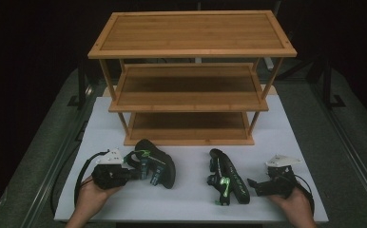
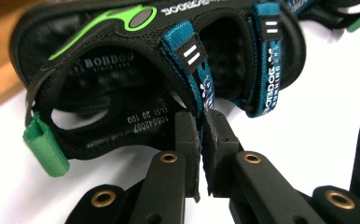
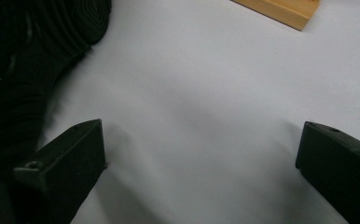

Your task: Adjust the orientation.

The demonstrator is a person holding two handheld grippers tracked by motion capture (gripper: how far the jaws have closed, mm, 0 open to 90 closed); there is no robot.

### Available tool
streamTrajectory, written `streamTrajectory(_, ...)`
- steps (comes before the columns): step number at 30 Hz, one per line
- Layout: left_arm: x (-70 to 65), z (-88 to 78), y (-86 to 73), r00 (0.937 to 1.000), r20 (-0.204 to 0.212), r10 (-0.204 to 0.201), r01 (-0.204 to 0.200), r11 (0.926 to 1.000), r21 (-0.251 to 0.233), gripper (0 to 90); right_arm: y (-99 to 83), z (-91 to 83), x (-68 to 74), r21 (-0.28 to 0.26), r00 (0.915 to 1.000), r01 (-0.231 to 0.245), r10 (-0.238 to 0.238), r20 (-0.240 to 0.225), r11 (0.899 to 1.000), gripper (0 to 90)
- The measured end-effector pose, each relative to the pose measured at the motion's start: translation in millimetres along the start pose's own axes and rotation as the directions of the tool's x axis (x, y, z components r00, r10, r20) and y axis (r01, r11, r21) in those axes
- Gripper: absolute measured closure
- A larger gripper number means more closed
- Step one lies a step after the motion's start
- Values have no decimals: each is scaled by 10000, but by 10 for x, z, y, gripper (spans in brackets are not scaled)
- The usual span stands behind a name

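Looking down from the high view: two sandals on the white table (image 1: 124, 204), a three-shelf rack (image 1: 191, 52) with nothing on it, so likely neither is stowed. Left gripper (image 1: 136, 172) meets the left sandal (image 1: 160, 166); right sandal (image 1: 229, 178) lies on its side, right gripper (image 1: 254, 184) beside it.

Left gripper view: jaws clenched on the sandal's blue strap (image 2: 201, 88).

Right gripper view: jaws spread wide, nothing between.

Right sandal (image 3: 24, 70) – cut off, blurred, perhaps its sole.

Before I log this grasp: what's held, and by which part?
The left tongs pinch the left sandal by its blue strap; the right tongs hold nothing.
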State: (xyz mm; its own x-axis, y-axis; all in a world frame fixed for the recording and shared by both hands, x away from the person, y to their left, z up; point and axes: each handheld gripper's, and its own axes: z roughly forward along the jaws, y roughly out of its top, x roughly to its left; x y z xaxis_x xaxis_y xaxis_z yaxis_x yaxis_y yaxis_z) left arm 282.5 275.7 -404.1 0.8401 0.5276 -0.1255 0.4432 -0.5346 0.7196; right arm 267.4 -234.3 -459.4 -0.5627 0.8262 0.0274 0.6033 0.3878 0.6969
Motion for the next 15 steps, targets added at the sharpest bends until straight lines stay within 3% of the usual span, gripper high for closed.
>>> streamTrajectory(4, 19, 1, 94, 9999, -136, 17, -21, 9995, -316, 900, 0, 0, 0, 0, 10000, -1, 1, -1, 10000, 7)
streamTrajectory(7, 29, 93, 190, 9996, -141, 260, -260, 9997, 3, 900, 0, 0, 0, 2, 10000, -2, 2, -5, 10000, 7)
streamTrajectory(10, -27, 288, 269, 9975, -113, 695, -689, 9965, 472, 900, 0, -1, 1, -1, 10000, -18, 18, -7, 10000, 7)
streamTrajectory(15, -67, 319, 279, 9958, -136, 907, -897, 9942, 588, 900, 0, 0, -1, -5, 10000, -6, 6, -8, 10000, 7)
